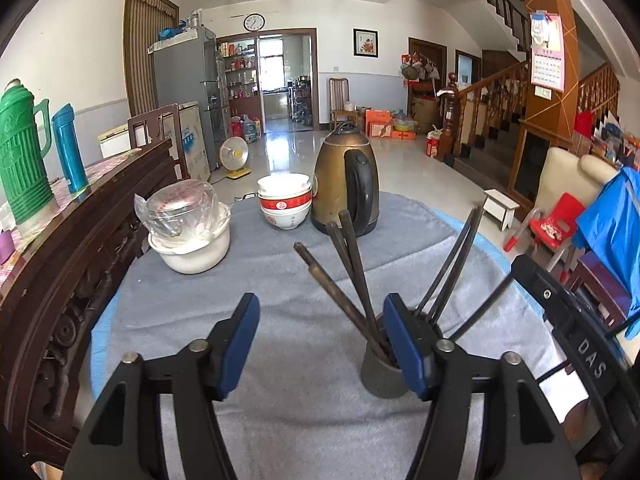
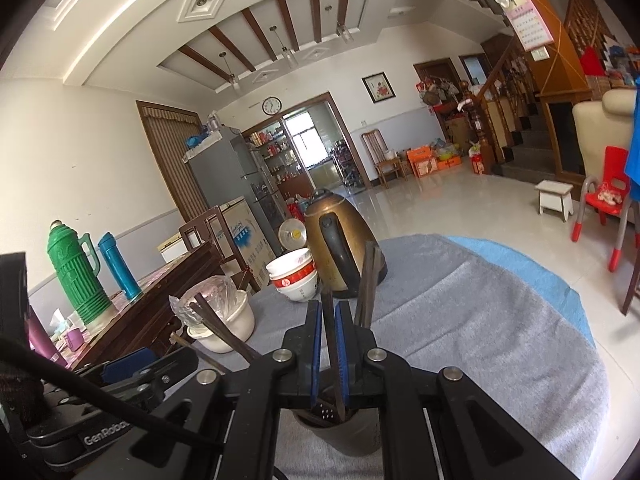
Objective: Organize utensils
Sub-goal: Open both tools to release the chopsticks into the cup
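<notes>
Right gripper (image 2: 328, 344) pinches a chopstick (image 2: 329, 322) in the holder (image 2: 340, 436); left gripper (image 1: 320, 344) spread.

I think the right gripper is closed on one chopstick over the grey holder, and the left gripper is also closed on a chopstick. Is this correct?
Not quite. The right gripper is indeed closed on one chopstick above the grey holder. But the left gripper is open, and nothing is between its blue pads. The left wrist view shows this.
</notes>
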`<state>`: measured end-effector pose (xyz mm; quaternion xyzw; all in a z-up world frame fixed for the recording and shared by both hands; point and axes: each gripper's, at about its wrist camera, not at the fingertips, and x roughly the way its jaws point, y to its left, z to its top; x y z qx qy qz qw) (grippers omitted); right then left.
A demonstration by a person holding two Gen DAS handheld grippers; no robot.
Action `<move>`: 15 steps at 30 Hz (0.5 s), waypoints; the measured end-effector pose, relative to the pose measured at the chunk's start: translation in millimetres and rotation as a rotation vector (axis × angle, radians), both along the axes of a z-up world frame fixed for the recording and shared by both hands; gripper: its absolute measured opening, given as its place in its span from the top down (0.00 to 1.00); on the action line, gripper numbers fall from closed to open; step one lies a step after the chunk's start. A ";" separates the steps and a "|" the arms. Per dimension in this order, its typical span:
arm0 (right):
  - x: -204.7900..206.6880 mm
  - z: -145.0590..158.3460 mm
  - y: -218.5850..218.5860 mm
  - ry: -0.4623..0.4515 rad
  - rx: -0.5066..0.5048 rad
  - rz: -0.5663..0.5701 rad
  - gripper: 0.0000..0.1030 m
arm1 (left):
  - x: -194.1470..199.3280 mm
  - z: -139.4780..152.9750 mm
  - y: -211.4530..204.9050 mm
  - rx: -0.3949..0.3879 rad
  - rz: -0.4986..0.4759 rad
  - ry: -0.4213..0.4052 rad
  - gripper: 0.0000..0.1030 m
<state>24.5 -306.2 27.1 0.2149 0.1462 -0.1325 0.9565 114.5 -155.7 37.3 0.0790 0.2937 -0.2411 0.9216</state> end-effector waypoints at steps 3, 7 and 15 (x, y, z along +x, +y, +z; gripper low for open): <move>-3.9 -3.7 -4.4 0.014 0.035 -0.001 0.91 | -6.6 0.6 6.5 0.009 0.005 -0.016 0.21; -9.4 -14.3 -13.1 0.053 0.093 -0.003 0.87 | -11.9 -1.4 13.8 0.043 0.019 -0.016 0.19; -33.8 -32.1 -23.4 0.078 0.123 -0.023 0.39 | -26.9 -11.2 27.8 0.091 0.034 -0.005 0.16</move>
